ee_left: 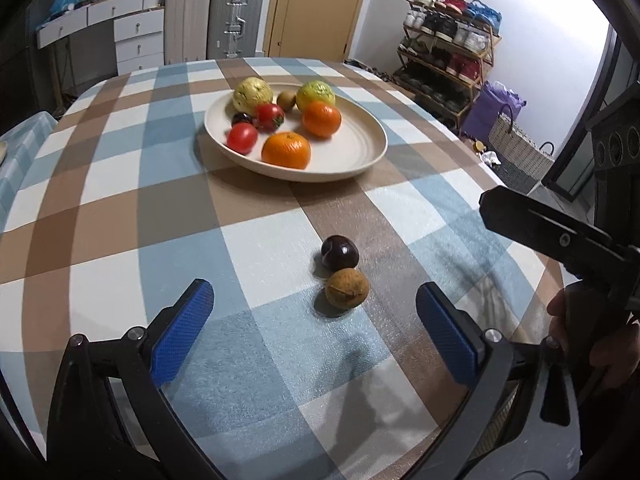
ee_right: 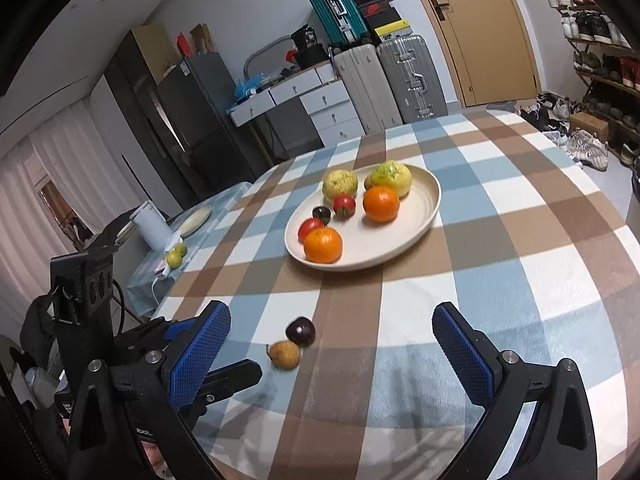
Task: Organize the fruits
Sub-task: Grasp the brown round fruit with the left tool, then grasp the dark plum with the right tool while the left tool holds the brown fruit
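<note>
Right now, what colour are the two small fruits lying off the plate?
One dark purple, one tan-brown; clearest in the left wrist view.

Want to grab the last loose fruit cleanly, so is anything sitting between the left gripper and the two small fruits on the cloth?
Nothing visible. The left gripper is open, and the brown fruit lies just ahead of its fingers on bare tablecloth. The dark plum touches it on the far side, toward the plate, so it crowds a grasp.

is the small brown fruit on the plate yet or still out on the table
Out. The brown fruit lies on the tablecloth beside the dark plum, short of the plate.
</note>
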Action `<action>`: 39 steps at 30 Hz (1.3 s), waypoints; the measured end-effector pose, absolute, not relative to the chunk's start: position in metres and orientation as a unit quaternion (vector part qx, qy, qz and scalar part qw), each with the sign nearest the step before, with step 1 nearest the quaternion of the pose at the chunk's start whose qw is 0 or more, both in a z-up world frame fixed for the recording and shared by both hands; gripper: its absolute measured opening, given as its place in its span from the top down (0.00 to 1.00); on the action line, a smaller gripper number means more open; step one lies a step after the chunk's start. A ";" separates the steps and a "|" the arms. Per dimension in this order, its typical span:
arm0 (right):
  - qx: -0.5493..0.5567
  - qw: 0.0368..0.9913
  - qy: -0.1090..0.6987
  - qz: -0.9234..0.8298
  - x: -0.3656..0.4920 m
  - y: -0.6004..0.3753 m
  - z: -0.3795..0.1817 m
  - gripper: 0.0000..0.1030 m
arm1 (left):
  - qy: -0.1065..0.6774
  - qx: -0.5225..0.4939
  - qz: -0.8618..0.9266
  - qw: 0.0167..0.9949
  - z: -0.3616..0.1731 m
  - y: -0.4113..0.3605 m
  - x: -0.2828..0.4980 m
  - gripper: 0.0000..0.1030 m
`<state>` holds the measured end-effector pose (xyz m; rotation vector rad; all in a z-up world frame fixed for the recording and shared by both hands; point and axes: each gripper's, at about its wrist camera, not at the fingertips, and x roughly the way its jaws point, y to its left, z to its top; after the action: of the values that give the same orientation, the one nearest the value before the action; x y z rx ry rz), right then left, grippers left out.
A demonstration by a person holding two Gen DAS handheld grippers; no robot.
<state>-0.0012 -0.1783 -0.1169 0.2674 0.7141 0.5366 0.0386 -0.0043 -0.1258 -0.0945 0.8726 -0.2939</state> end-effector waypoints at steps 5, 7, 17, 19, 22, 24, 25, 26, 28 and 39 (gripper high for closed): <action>0.136 0.888 0.358 0.255 0.002 -0.182 -0.128 0.00 | 0.435 -0.044 -0.160 0.885 -0.135 -0.010 0.048 0.26; 0.137 0.887 0.360 0.255 0.003 -0.183 -0.131 0.00 | 0.440 -0.043 -0.166 0.881 -0.138 -0.013 0.051 0.33; 0.142 0.881 0.372 0.256 0.008 -0.184 -0.138 0.00 | 0.449 -0.050 -0.191 0.871 -0.142 -0.017 0.055 0.74; 0.141 0.880 0.373 0.257 0.009 -0.183 -0.140 0.00 | 0.450 -0.052 -0.201 0.869 -0.143 -0.016 0.055 0.77; 0.141 0.880 0.375 0.257 0.008 -0.182 -0.140 0.00 | 0.447 -0.064 -0.208 0.868 -0.143 -0.013 0.054 0.77; 0.140 0.880 0.374 0.258 0.008 -0.182 -0.139 0.00 | 0.445 -0.067 -0.207 0.869 -0.142 -0.010 0.052 0.78; 0.139 0.880 0.374 0.258 0.008 -0.181 -0.139 0.00 | 0.443 -0.069 -0.208 0.869 -0.141 -0.009 0.051 0.78; 0.139 0.879 0.375 0.259 0.008 -0.181 -0.140 0.00 | 0.441 -0.071 -0.211 0.870 -0.140 -0.007 0.050 0.78; 0.139 0.877 0.377 0.263 0.008 -0.180 -0.140 0.00 | 0.434 -0.072 -0.212 0.873 -0.135 -0.004 0.048 0.78; 0.127 0.865 0.396 0.279 0.012 -0.160 -0.144 0.00 | 0.389 -0.067 -0.184 0.900 -0.109 0.032 0.034 0.78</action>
<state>0.0122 -0.1600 -0.1437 0.2661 0.8300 0.5855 0.0341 0.0318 -0.1095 -0.1377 0.8049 -0.3812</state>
